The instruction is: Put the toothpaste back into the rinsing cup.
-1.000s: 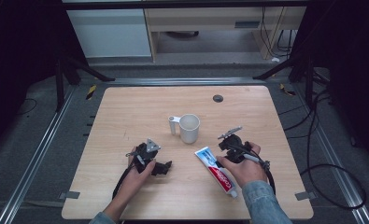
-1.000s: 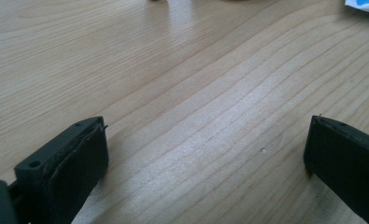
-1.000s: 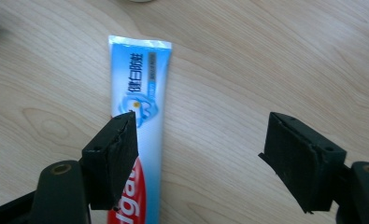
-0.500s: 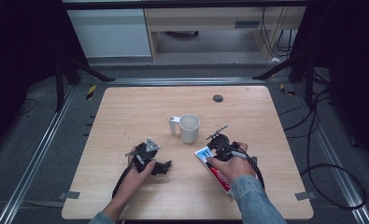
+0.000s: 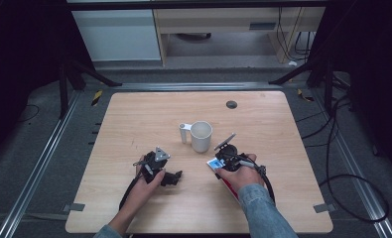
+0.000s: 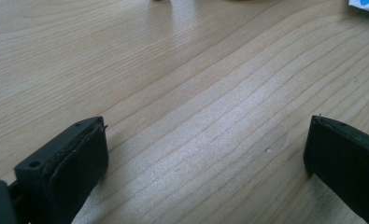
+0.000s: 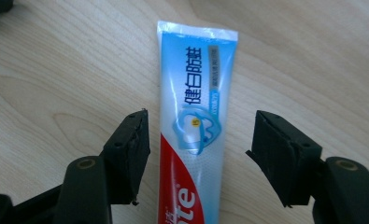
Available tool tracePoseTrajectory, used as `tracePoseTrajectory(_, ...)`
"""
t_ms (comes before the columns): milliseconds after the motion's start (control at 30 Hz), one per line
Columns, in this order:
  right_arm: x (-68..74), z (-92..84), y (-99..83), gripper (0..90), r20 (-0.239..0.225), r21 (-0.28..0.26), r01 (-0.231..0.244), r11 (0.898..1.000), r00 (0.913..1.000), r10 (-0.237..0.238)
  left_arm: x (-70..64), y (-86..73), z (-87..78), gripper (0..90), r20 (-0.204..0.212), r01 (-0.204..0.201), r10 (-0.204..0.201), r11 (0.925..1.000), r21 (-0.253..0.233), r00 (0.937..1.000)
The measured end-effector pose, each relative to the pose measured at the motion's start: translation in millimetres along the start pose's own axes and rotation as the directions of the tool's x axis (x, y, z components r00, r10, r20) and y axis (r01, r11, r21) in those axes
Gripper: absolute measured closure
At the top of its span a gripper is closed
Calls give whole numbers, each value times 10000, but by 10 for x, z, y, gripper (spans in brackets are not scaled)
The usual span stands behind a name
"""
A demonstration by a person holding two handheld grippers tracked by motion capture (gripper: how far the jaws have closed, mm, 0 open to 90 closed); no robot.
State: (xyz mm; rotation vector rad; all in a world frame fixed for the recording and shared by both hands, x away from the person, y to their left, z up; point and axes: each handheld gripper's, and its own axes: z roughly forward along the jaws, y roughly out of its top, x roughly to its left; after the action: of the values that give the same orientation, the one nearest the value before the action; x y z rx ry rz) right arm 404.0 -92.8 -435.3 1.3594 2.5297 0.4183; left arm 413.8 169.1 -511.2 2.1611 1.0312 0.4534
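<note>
While spread, right hand-held gripper [image 7: 196, 154] straddles toothpaste tube [image 7: 196, 116]

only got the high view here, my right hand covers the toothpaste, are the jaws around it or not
Observer: In the right gripper view the right gripper is open, one jaw on each side of the toothpaste tube, gaps on both sides, not touching it.
Operator: which end points away from the gripper
Observer: The flat crimped end; the tube's blue half with printed characters lies beyond the jaws.
Operator: and the left one, anything in it
Observer: No. The left gripper view shows the left gripper open over bare table.
</note>
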Motion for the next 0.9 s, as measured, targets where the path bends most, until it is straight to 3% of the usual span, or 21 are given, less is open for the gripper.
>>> tracePoseTrajectory(133, 20, 92, 18, 378, -108, 455, 97, 9989, 9999, -92, 3, 0, -2, 0, 8, -34, 34, 10000, 22, 10000)
tracePoseTrajectory(400, -24, 199, 55, 396, -491, 1127, -288, 9932, 9982, 346, 0, 0, -1, 0, 6, -4, 4, 10000, 1, 10000)
tracePoseTrajectory(533, -23, 243, 73, 418, -466, 1276, -226, 9916, 9985, 287, 1, 0, -1, 0, 5, -10, 10, 10000, 3, 10000)
tracePoseTrajectory(633, -35, 297, 82, 425, -563, 1624, -409, 9859, 9971, 506, 3, 0, -2, 0, 9, -33, 33, 10000, 23, 10000)
tracePoseTrajectory(900, -55, 331, 78, 448, -574, 1840, -479, 9818, 9966, 594, 1, 0, 0, 0, 7, -4, 4, 10000, -3, 10000)
